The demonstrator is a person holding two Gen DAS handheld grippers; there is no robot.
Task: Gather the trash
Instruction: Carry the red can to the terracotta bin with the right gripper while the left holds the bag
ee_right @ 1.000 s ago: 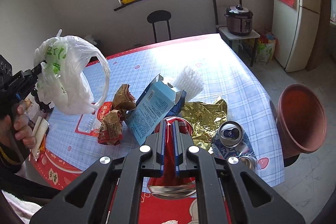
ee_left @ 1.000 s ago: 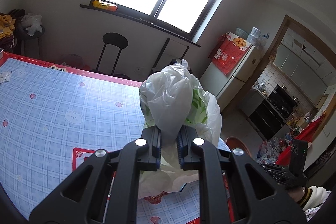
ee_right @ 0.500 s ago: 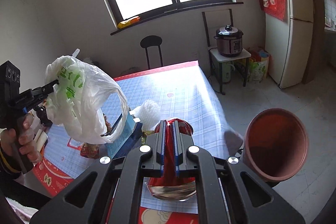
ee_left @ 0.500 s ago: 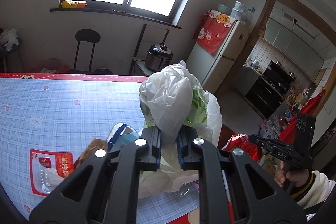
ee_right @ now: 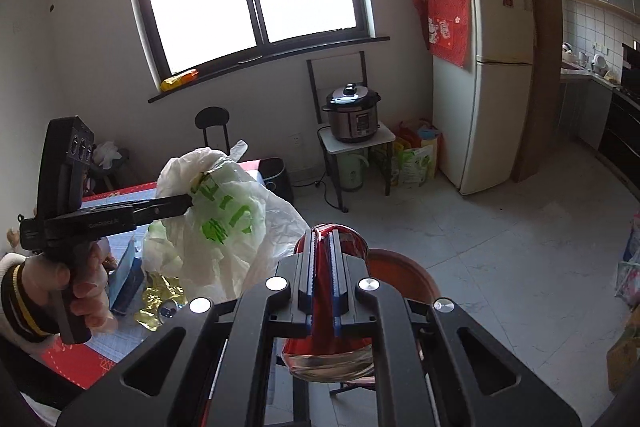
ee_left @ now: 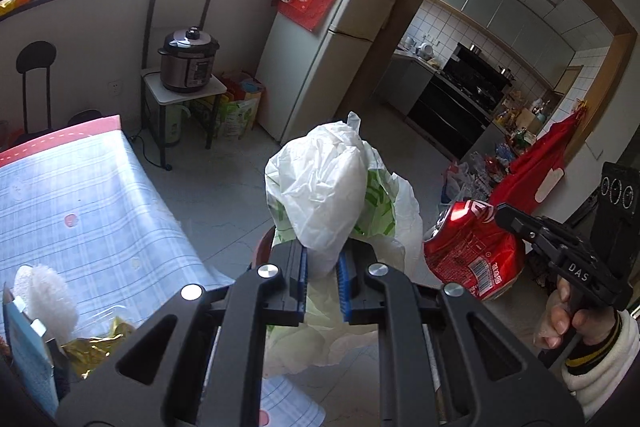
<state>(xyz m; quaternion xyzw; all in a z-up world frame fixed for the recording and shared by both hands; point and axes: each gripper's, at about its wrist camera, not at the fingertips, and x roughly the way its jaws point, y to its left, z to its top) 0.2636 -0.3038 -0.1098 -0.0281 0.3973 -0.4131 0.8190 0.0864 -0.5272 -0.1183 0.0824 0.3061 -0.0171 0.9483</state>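
My left gripper (ee_left: 320, 263) is shut on a white plastic bag with green print (ee_left: 324, 199), held in the air past the table's edge; the bag also shows in the right wrist view (ee_right: 224, 223). My right gripper (ee_right: 323, 259) is shut on a crushed red can (ee_right: 328, 351), held beside the bag; the can also shows in the left wrist view (ee_left: 472, 251). A brown-red round bin (ee_right: 404, 275) stands on the floor below both, mostly hidden behind the bag in the left wrist view.
The table with the blue checked cloth (ee_left: 80, 195) holds a blue carton (ee_left: 24, 347), gold foil (ee_left: 96, 343), white foam (ee_left: 44, 299) and another can (ee_right: 170, 309). A fridge (ee_right: 496, 79), a pressure cooker on a stand (ee_right: 352, 119) and a chair (ee_right: 214, 123) stand beyond.
Both grippers have swung right, off the table, toward the floor bin. The bag and the can have come close together. Both grips are unchanged.
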